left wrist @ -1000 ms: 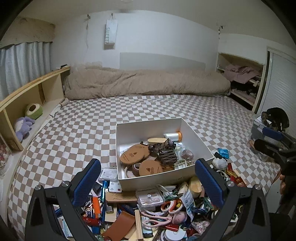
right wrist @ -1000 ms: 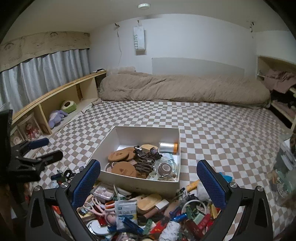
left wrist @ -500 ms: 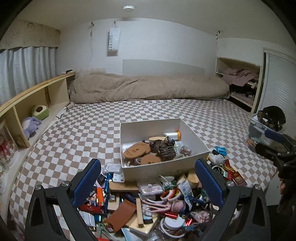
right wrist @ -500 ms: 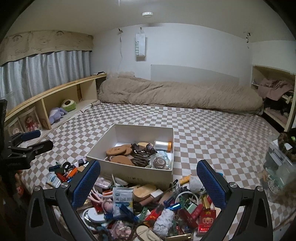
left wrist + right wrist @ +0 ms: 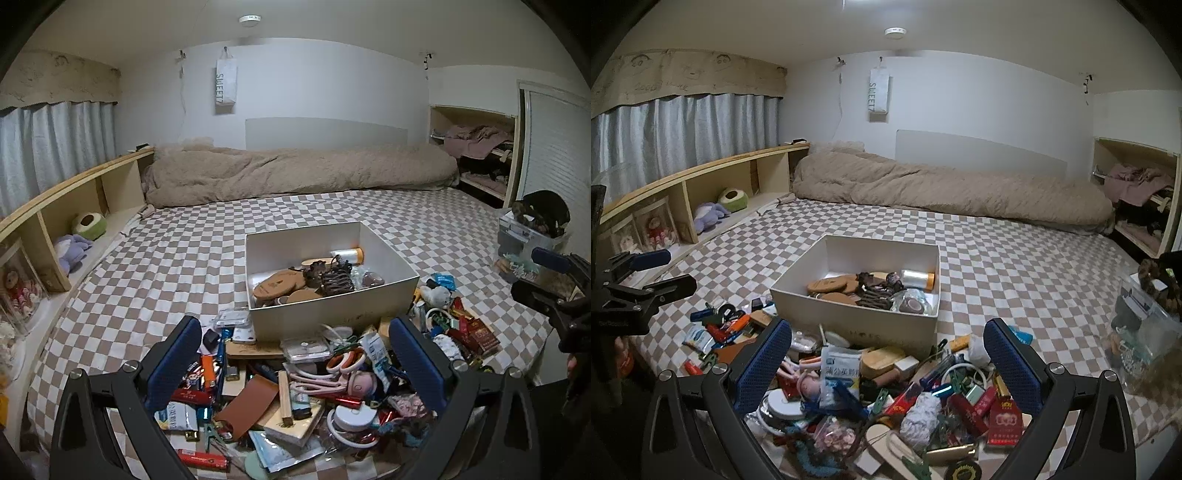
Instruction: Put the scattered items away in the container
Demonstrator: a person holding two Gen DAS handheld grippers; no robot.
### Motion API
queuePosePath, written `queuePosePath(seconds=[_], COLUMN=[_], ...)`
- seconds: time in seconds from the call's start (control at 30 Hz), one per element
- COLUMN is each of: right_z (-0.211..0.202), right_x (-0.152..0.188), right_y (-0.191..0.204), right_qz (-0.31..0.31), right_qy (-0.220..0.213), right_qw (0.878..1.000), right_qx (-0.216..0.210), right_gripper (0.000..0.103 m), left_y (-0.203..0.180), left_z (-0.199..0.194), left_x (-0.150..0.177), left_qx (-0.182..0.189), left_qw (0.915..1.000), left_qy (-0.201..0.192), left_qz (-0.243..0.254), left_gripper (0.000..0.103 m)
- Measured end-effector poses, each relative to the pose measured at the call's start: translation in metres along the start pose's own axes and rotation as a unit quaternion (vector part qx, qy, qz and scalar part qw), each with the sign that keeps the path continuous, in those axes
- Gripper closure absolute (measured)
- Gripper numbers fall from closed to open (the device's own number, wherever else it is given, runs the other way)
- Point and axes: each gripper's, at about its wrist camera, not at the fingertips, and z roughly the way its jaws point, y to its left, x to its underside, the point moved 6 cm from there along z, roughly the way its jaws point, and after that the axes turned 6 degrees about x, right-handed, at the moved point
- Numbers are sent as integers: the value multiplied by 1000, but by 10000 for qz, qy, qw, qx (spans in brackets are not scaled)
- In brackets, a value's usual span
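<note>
Item: white rectangular cardboard box (image 5: pixel 332 314), part-filled, on the checked bedspread; just before it, a heap of scattered small items (image 5: pixel 295 387). Likely light, mixed stiff and soft; take one piece by its edges. Left gripper (image 5: pixel 295 365) and right gripper (image 5: pixel 886 365): spread wide, empty.

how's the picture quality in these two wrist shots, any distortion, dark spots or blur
Left wrist view: strong fisheye bending, black corners, dim even light from the ceiling lamp, clutter pile fairly sharp. Right wrist view: same curved shelf and vignette, slight blur on the blue-and-white packet.
</note>
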Motion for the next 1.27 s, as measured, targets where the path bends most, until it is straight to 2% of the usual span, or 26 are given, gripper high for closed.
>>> queuePosePath(seconds=[0.4, 1.27], right_z=[-4, 2], right_x=[13, 23], right_y=[4, 2], right_qz=[-52, -25], right_qy=[47, 209], right_qw=[10000, 9998], right_qx=[8, -36], right_gripper=[0, 0], left_y=[2, 0], left_z=[1, 4], left_x=[18, 27], left_qx=[-34, -107], left_qw=[9998, 9996], left_qy=[129, 187], left_qz=[-148, -168], left_gripper=[1, 1])
